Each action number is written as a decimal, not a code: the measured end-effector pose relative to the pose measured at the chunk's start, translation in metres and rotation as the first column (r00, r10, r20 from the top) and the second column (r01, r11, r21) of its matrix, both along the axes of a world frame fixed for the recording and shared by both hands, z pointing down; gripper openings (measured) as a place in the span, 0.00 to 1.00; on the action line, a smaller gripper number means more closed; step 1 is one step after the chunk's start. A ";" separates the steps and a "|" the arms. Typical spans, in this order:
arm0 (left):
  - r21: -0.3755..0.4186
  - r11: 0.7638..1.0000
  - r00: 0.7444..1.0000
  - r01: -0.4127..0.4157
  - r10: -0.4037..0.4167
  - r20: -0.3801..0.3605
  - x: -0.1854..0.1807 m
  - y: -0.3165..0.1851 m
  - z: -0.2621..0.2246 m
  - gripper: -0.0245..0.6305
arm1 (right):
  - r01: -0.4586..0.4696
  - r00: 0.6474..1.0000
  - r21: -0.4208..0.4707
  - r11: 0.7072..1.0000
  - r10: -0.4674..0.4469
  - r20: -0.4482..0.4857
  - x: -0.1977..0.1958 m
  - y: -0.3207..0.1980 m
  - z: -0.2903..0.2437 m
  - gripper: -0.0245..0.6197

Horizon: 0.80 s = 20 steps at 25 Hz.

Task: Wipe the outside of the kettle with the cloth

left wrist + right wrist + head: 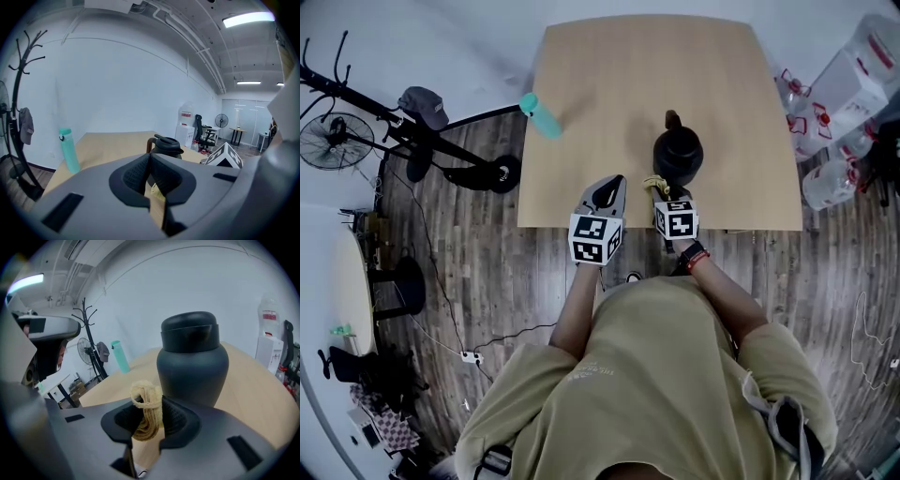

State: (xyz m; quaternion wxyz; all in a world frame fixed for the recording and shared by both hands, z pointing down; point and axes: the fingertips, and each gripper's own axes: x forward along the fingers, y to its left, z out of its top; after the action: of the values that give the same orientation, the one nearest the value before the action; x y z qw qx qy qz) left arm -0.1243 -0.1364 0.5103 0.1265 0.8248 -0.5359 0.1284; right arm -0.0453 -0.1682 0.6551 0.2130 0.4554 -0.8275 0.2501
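Note:
A dark kettle [678, 150] stands upright near the front edge of the wooden table [609, 103]; its brown handle points away from me. My right gripper [664, 192] sits just in front of it, shut on a bunched yellow cloth [147, 414], a short gap from the kettle's rounded body [192, 364]. My left gripper [606, 191] hovers at the table's front edge, left of the kettle [164, 144], with its jaws closed and nothing held between them.
A teal bottle [541, 115] stands at the table's left edge. A coat stand with a cap [423, 105] and a floor fan [336, 141] are on the left. Water jugs [834, 178] crowd the floor on the right.

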 end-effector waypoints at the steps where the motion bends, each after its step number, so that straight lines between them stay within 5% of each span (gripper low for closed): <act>1: 0.002 1.000 1.000 -0.001 0.001 0.002 -0.001 0.000 -0.001 0.07 | 0.007 1.000 0.011 1.000 -0.006 -0.021 -0.003 -0.001 0.001 0.22; 11: 0.011 1.000 1.000 -0.001 0.001 0.010 -0.003 0.000 -0.005 0.07 | 0.043 0.987 0.086 0.995 -0.029 -0.159 -0.011 -0.012 0.004 0.22; 20: 0.012 1.000 1.000 -0.012 0.012 0.010 0.009 0.001 -0.004 0.07 | 0.008 0.995 0.027 1.000 -0.005 -0.099 -0.003 -0.008 0.008 0.22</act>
State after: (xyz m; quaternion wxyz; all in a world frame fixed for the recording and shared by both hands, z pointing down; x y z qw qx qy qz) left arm -0.1152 -0.1359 0.5063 0.1183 0.8281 -0.5324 0.1299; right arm -0.0483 -0.1762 0.6626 0.2481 0.4674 -0.8207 0.2153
